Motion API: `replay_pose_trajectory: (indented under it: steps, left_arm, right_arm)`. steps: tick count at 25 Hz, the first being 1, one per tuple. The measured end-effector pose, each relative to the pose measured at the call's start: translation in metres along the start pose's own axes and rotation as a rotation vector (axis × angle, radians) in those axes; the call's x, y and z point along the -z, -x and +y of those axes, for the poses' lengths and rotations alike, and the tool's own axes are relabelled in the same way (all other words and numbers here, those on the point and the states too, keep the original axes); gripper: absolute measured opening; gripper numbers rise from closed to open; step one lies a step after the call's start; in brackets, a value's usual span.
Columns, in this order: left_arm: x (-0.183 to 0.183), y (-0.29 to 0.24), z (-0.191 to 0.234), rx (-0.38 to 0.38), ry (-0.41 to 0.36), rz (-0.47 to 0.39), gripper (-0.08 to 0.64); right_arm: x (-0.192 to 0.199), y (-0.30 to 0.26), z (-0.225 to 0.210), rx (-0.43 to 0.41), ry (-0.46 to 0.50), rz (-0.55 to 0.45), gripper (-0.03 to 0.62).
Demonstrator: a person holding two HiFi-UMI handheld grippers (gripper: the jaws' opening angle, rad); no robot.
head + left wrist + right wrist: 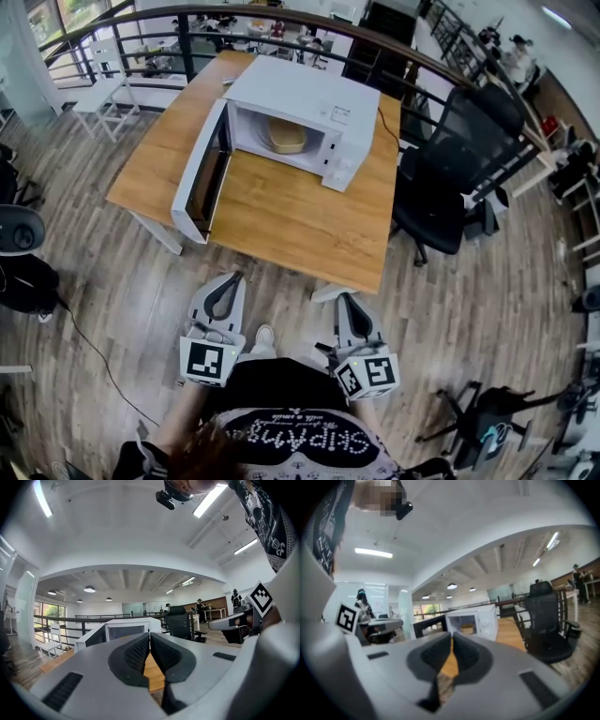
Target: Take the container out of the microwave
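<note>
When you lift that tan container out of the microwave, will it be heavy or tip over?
Probably light: the container looks small and plasticky. It sits low and wide in the microwave, so tipping seems unlikely.

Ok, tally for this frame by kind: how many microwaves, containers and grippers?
microwave: 1, door open
container: 1, inside the microwave
grippers: 2, the left gripper and the right gripper, both with jaws shut and empty
Total: 4

Ceiling strip lights (213,498) glare brightly; edges warp; right gripper view blurs.
</note>
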State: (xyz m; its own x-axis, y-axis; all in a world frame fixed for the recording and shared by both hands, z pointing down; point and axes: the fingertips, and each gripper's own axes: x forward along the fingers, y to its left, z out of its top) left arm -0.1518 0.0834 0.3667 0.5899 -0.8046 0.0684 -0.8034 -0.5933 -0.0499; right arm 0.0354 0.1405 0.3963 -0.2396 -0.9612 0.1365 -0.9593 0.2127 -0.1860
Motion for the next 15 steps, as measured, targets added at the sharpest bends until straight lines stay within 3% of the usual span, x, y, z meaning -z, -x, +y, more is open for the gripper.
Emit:
replay_pose_trajectory:
  steps: [5,15]
  left_arm:
    - [0.008,-0.004,0.008,0.012,-0.023,0.024,0.034]
    - [0.019,-0.009,0.006,0.038,0.029,0.042,0.034]
  right_arm:
    - [0.000,-0.012,0.006,-0.002,0.007,0.001,0.037]
    - [0.007,-0.012,0.005,0.006,0.007,0.023,0.037]
